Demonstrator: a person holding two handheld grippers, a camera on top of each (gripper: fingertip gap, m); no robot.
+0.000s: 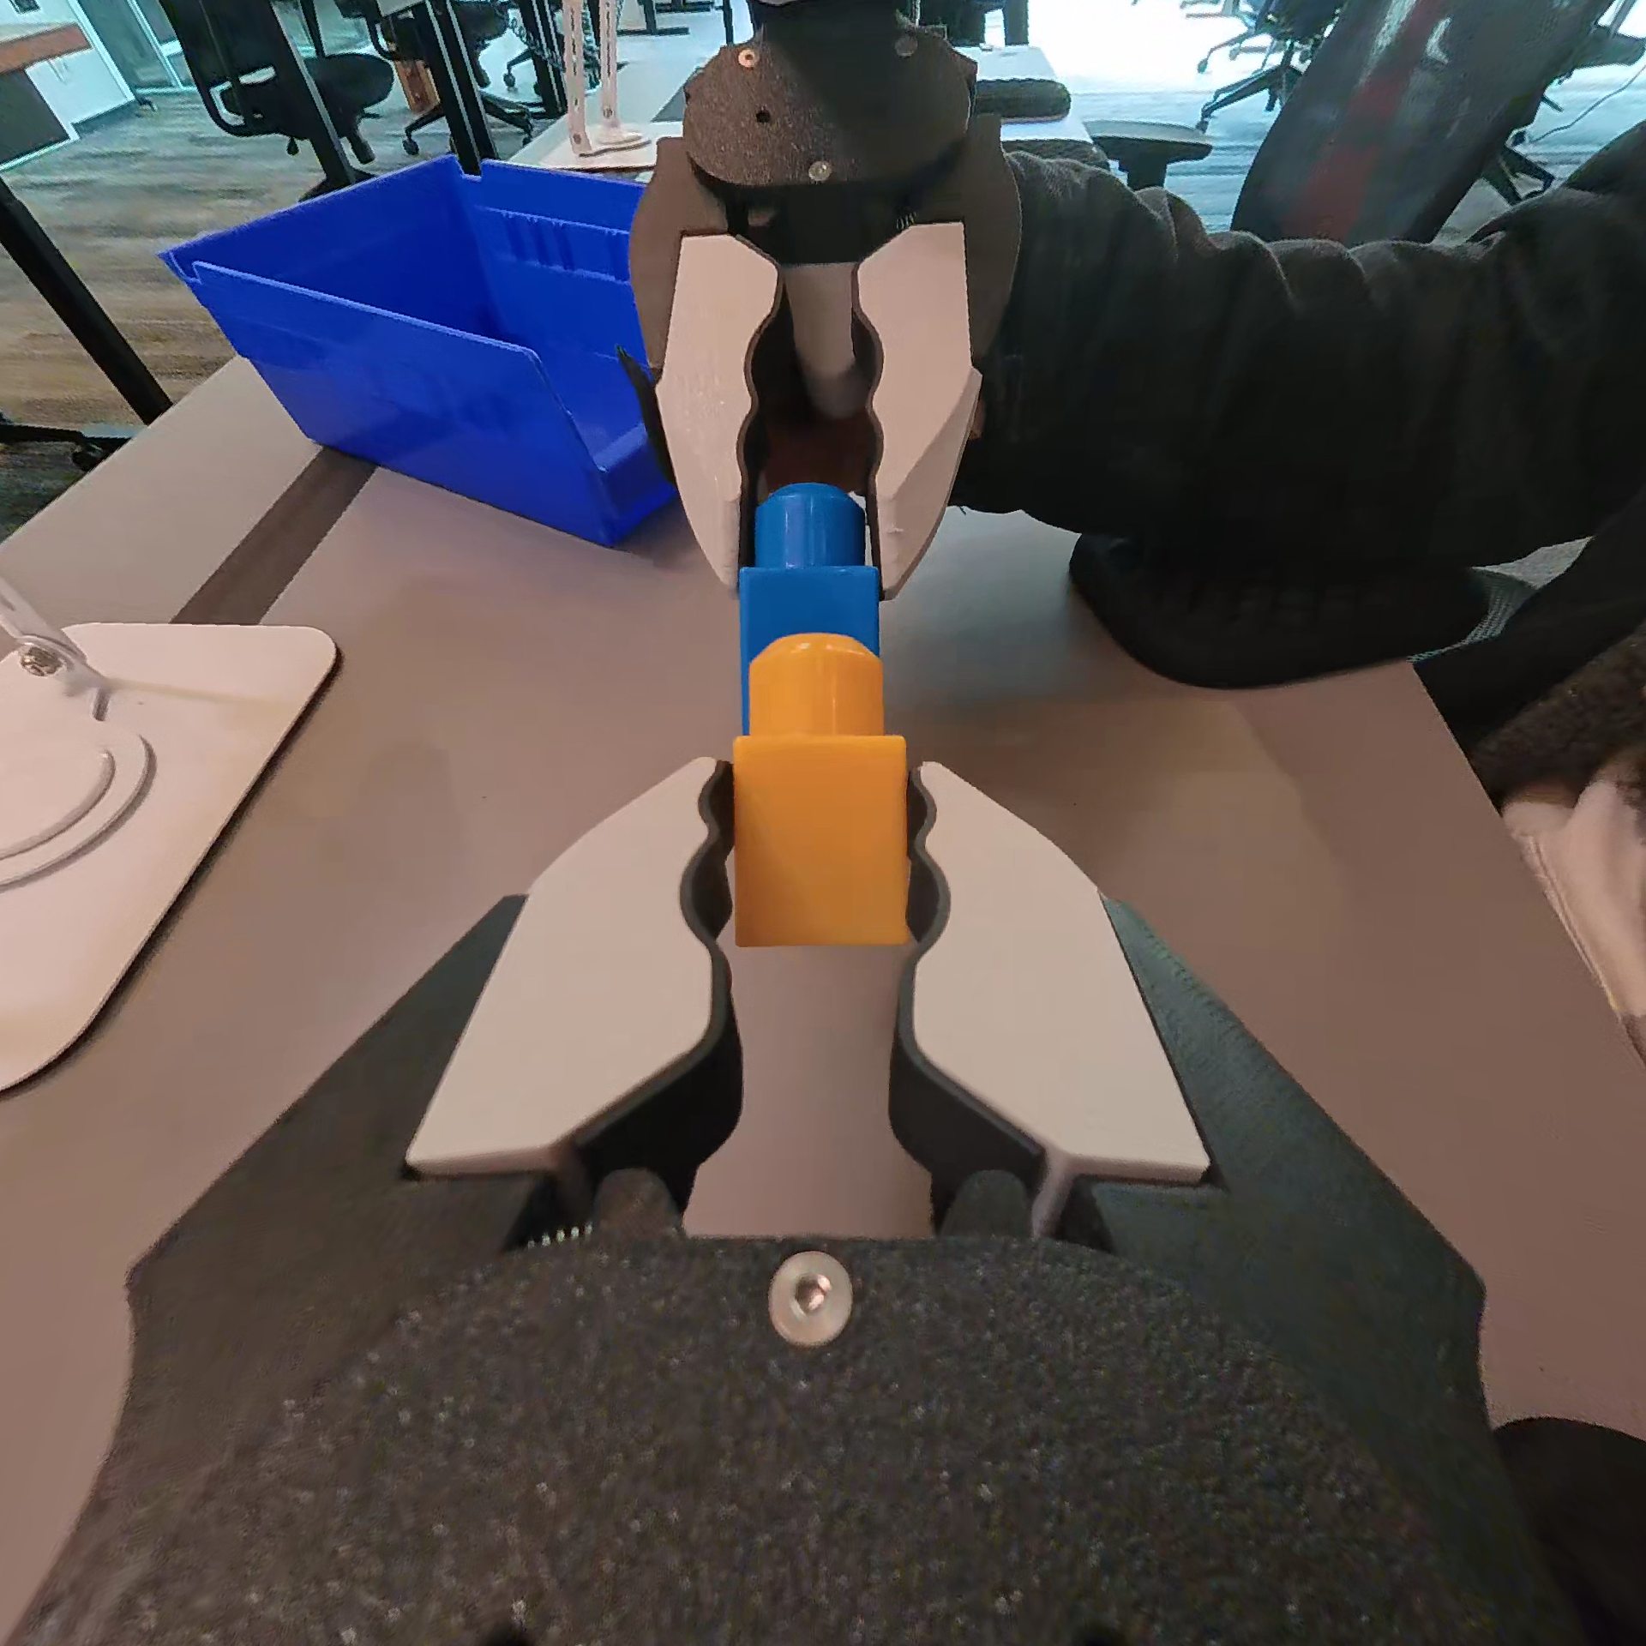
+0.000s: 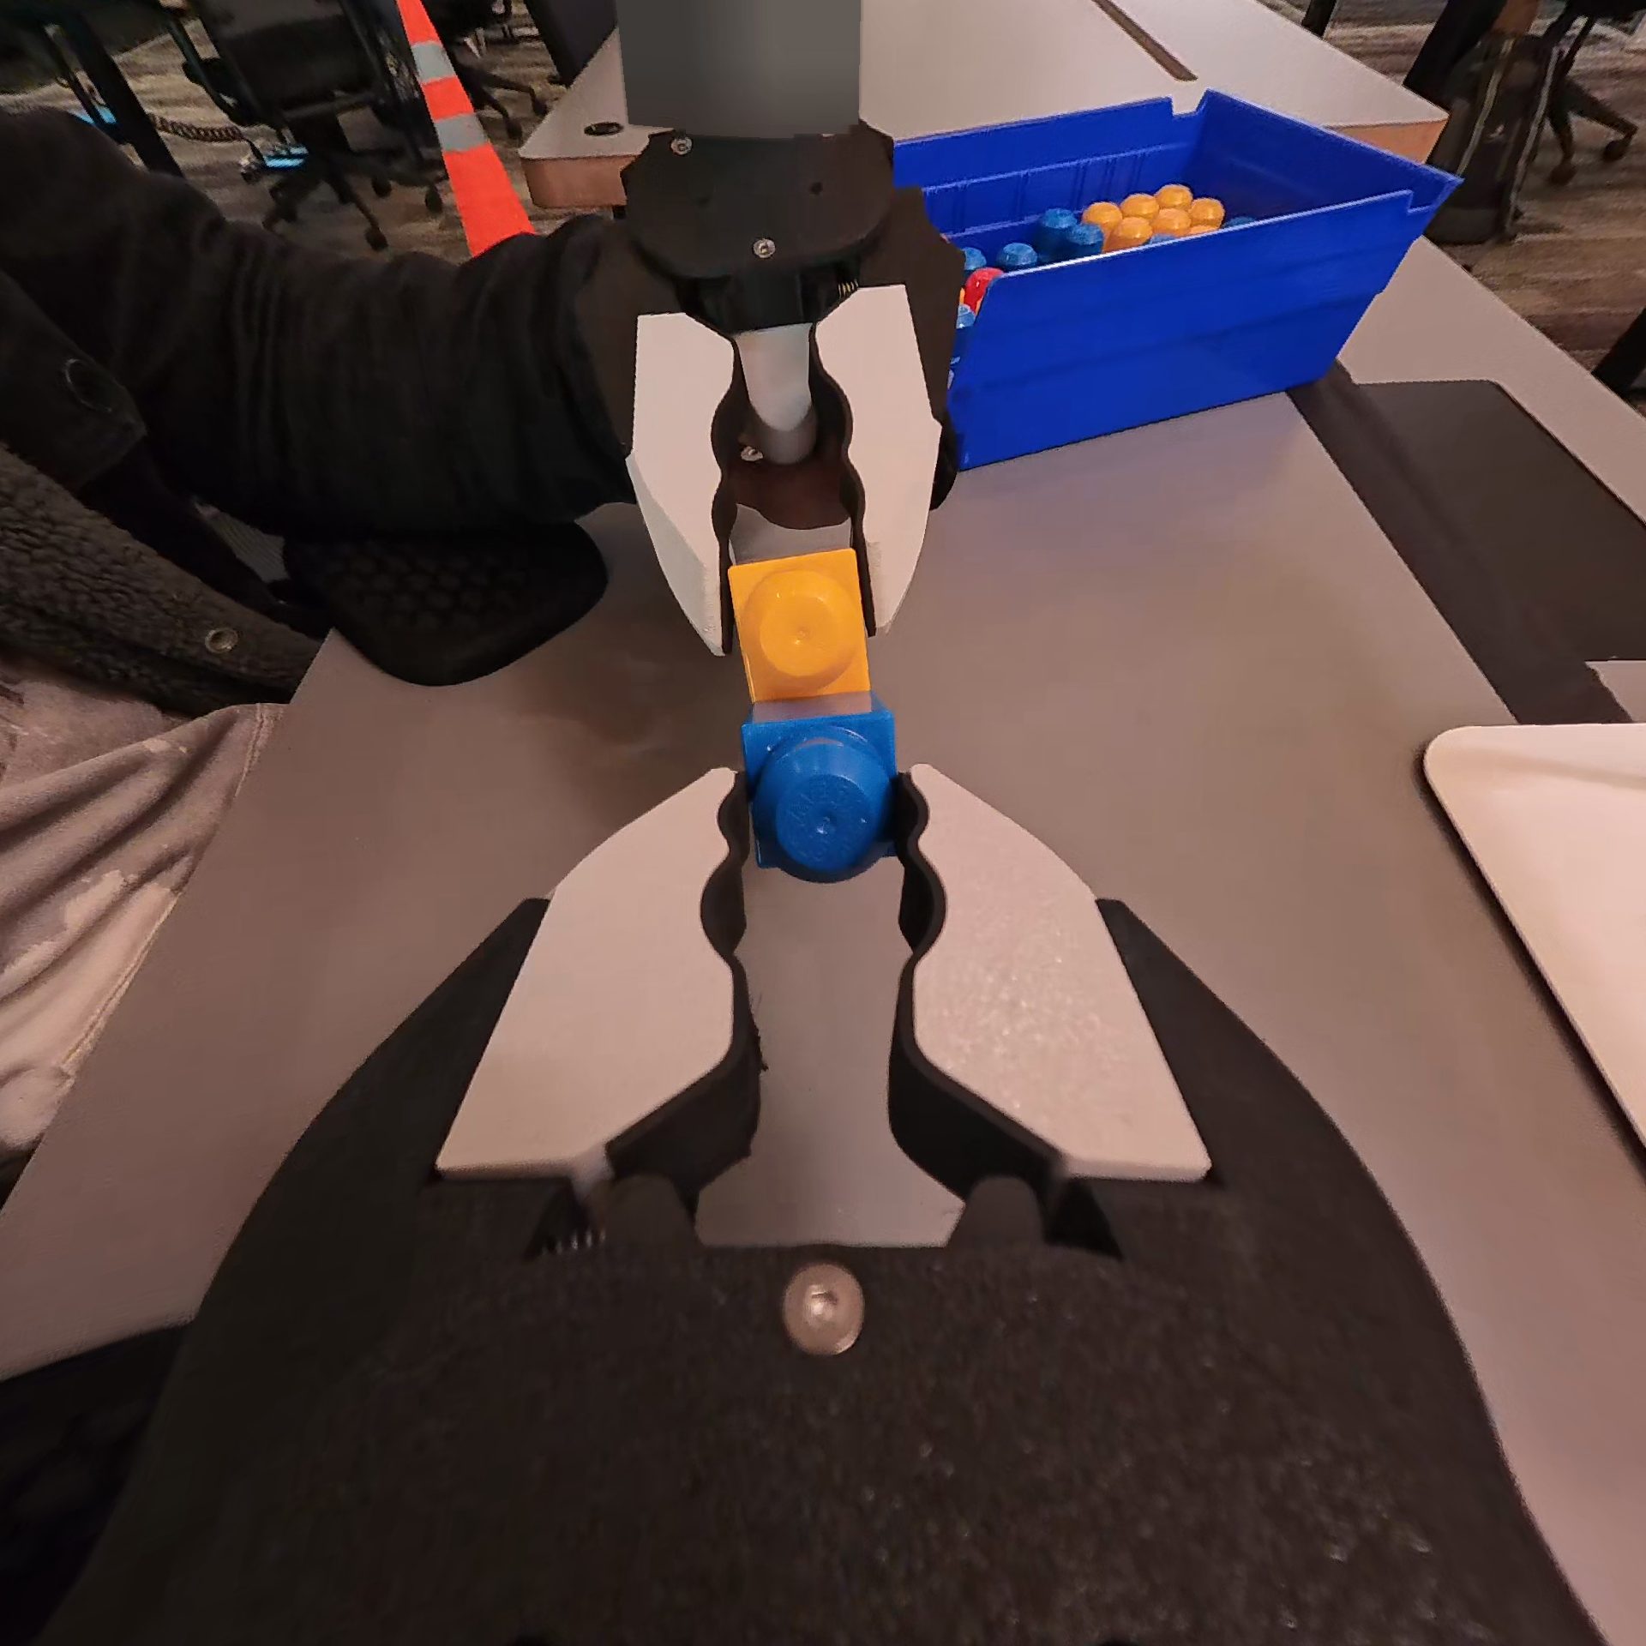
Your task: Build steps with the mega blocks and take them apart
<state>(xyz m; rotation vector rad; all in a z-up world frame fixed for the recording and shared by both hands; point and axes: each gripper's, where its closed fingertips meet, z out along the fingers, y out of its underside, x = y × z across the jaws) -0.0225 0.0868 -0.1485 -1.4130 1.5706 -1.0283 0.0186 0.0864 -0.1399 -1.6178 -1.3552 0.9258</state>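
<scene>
My left gripper is shut on an orange single-stud block and holds it just above the grey table. My right gripper faces it from the far side, shut on a blue single-stud block. The two blocks touch side by side, the blue one slightly higher. In the right wrist view the right gripper grips the blue block, and the left gripper grips the orange block beyond it.
A blue bin stands on the table behind the grippers; the right wrist view shows the bin with several loose blocks inside. A white flat stand base lies at the table's side. A dark sleeve rests on the table. About 5 cm separates my left fingertips from my right.
</scene>
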